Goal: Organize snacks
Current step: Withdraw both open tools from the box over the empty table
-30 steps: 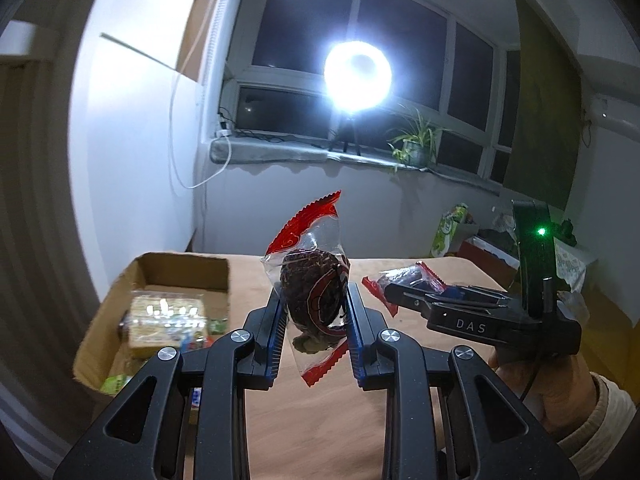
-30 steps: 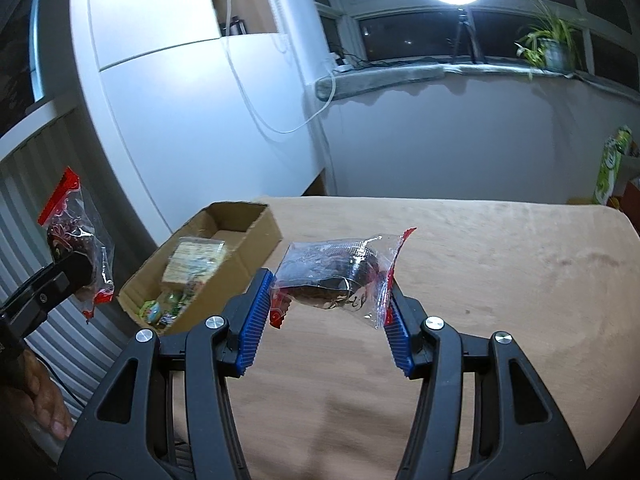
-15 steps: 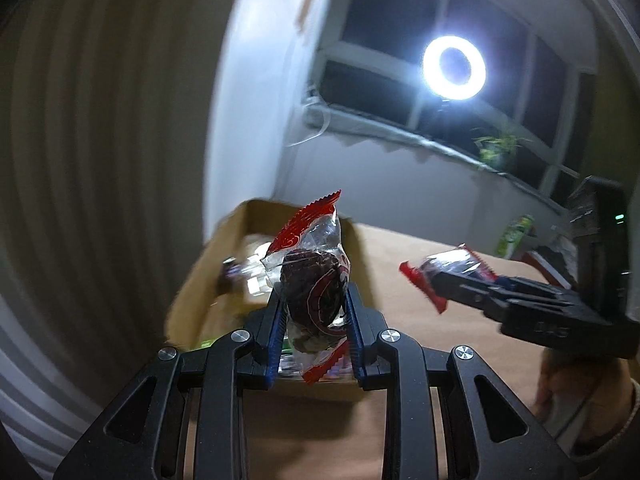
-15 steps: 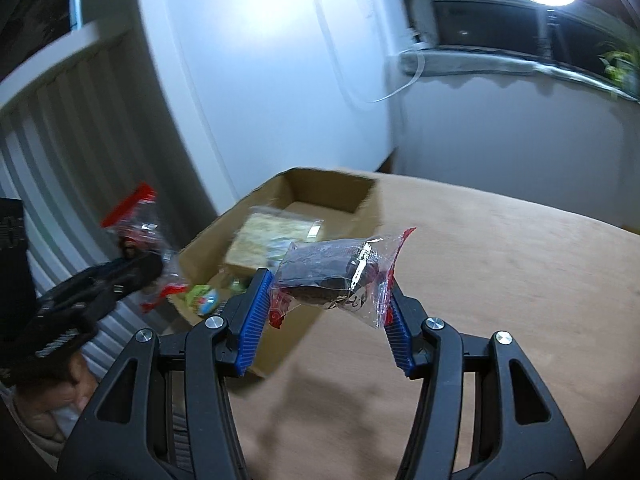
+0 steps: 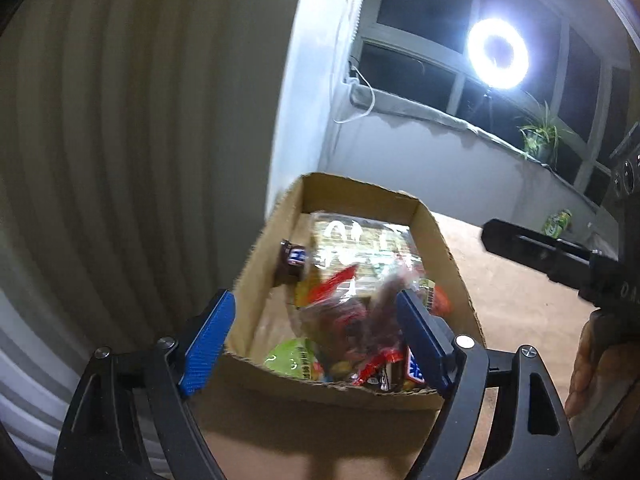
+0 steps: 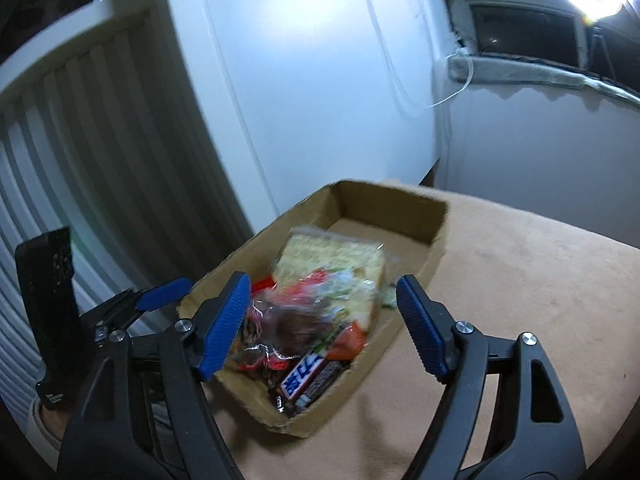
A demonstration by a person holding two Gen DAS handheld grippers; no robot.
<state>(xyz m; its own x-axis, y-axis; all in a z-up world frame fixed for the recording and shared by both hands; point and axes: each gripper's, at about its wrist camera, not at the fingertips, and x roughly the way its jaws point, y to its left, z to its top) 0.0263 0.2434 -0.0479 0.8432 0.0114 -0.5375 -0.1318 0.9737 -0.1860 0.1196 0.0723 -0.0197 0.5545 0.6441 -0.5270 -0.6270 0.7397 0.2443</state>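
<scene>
A cardboard box (image 5: 360, 188) with several snacks in it stands at the table's left edge. My left gripper (image 5: 316, 340) hovers over the box's near end, its jaws opening. A blurred clear packet with red ends (image 5: 352, 316) drops between them, loose from the pads. My right gripper (image 6: 322, 320) hangs over the same end from the other side, jaws also opening. Its clear packet with a dark snack (image 6: 288, 324) lies on the pile below, free of the pads. A yellow pack (image 6: 332, 256) and a blue-lettered chocolate bar (image 6: 304, 376) lie in the box (image 6: 436, 240).
The tan tablecloth (image 6: 520, 300) stretches right of the box. A white cabinet (image 6: 320, 100) and a ribbed wall (image 5: 100, 160) stand close behind and to the left. A ring light (image 5: 498, 54) glares at the window. A person's hand (image 5: 588, 360) holds the right gripper (image 5: 496, 236).
Both grippers moved left over the box and tipped down. Both sets of jaws spread wide and let go of their packets, which now drop or lie in the box.
</scene>
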